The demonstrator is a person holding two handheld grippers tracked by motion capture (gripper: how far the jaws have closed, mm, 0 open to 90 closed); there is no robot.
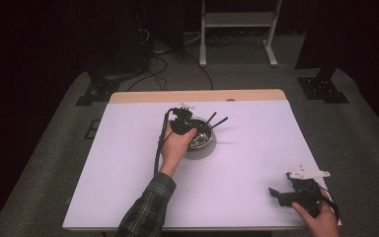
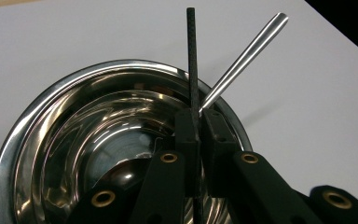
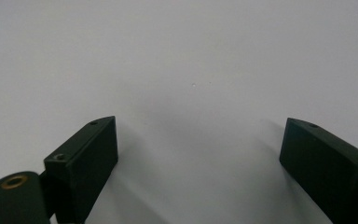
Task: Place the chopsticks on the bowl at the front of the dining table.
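Two slim handles rise out of a steel bowl that sits a little above the middle of the high view: a thin black rod and a tapered silver handle. In the left gripper view, the left gripper has its jaws pressed together on the black rod, above the bowl's shiny inside, with the silver handle leaning to the upper right just beside it. At the lower right of the high view, the right gripper rests on the white table, its jaws spread wide apart.
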